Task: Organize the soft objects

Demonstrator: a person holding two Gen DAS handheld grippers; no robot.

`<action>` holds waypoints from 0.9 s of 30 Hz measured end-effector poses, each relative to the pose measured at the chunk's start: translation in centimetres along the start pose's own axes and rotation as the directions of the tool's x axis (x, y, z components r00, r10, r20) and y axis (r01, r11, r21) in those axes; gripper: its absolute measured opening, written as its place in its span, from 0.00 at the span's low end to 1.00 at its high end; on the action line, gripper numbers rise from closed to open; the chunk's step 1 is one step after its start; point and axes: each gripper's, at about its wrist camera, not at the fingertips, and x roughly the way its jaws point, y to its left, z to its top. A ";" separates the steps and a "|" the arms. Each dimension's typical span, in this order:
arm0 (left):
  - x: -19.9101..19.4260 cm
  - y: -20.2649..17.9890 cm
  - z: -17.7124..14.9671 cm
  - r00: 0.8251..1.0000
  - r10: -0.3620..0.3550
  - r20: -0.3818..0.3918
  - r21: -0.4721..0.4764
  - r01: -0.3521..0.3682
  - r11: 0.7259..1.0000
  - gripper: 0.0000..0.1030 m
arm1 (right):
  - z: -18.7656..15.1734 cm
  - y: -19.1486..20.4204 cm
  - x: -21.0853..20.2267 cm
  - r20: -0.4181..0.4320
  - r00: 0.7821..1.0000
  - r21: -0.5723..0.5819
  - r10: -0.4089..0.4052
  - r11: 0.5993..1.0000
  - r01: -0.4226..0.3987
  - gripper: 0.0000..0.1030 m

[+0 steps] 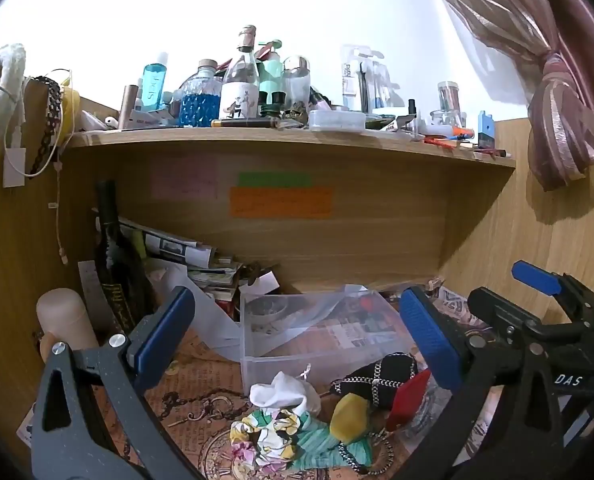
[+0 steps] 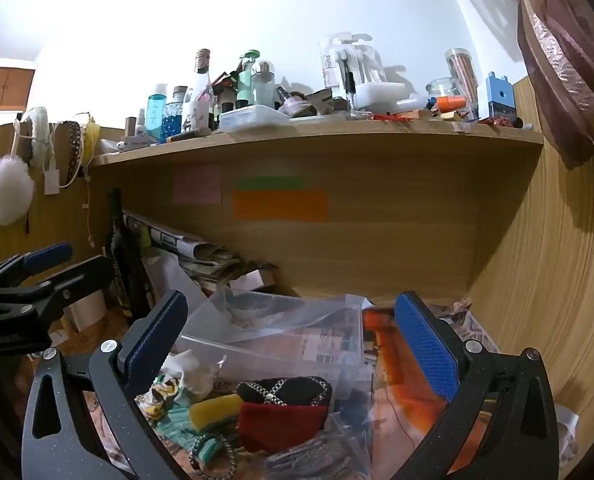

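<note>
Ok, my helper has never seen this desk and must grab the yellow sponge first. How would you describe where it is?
Start at the clear plastic bin on the desk under the shelf. Just in front of it lies a small heap of soft things. The sponge is the plain yellow block there, between the floral cloth and the red pad, below the black chain-trimmed pouch.

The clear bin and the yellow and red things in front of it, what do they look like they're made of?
Clear bin: thin see-through plastic, glossy; the papers behind show through its walls.
Yellow piece: likely sponge or foam, matte, with a rounded block shape.
Red piece: seems soft fabric or felt, dull and without shine, though the left wrist view leaves it less sure.
</note>
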 end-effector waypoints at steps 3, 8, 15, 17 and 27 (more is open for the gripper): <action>-0.1 -0.1 0.7 1.000 -0.007 -0.012 -0.004 0.006 1.000 1.00 | 0.2 0.4 0.1 -0.012 1.000 -0.010 0.001 1.000 -0.001 1.00; 0.1 0.3 0.4 1.000 -0.010 -0.008 -0.005 0.010 1.000 1.00 | 0.2 0.1 0.8 -0.015 1.000 0.016 0.012 1.000 -0.011 1.00; 0.0 0.2 0.2 1.000 -0.009 0.004 -0.004 0.009 1.000 1.00 | 0.1 -0.1 0.0 -0.006 1.000 0.022 0.013 1.000 -0.013 1.00; 0.0 0.1 0.1 1.000 -0.008 0.004 -0.001 0.008 1.000 1.00 | 0.1 0.1 0.2 -0.008 1.000 0.017 0.010 1.000 -0.010 1.00; 0.0 -0.1 0.0 1.000 -0.004 0.006 0.005 0.004 1.000 1.00 | 0.1 0.1 0.1 -0.008 1.000 0.019 0.013 1.000 -0.012 1.00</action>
